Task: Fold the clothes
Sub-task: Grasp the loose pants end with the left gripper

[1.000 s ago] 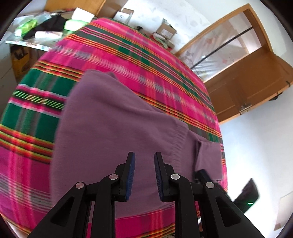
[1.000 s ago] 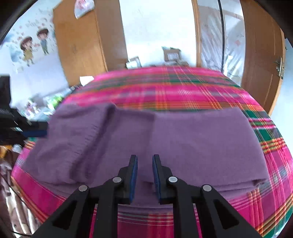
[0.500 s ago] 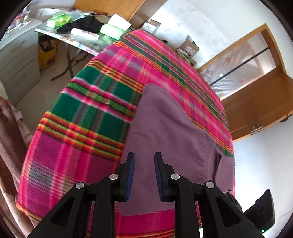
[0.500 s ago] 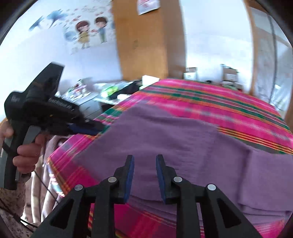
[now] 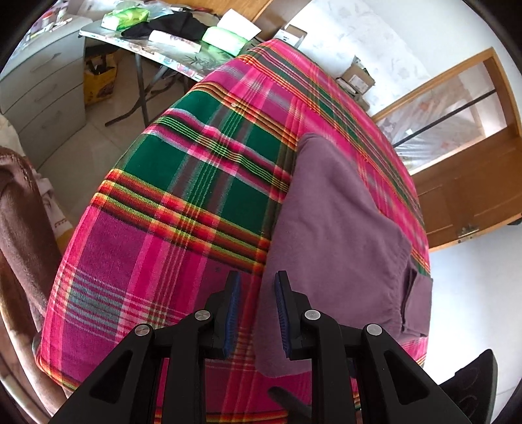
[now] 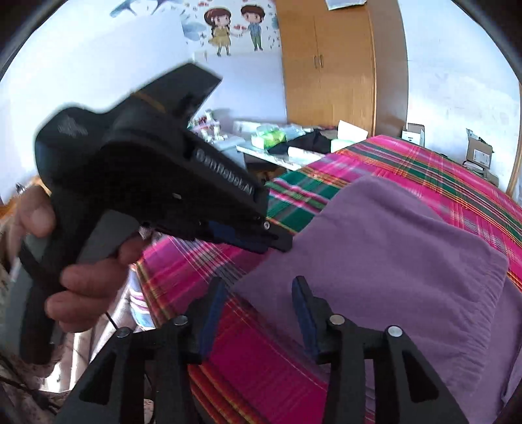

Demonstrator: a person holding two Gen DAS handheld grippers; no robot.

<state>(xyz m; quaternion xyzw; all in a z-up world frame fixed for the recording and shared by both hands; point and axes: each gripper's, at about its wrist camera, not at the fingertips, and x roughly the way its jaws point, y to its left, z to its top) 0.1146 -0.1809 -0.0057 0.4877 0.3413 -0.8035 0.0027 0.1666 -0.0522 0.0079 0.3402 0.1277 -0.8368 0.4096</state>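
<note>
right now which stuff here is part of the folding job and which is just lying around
Job: purple garment; plaid blanket under it; left gripper; right gripper.

Lying about: side table with green packets and black cloth; cardboard boxes; wardrobe.

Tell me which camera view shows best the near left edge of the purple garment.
The left wrist view: the purple garment lies along its whole left edge on the plaid blanket, down to the near corner. The right wrist view shows the same garment, but the left claw covers part of that edge.
</note>
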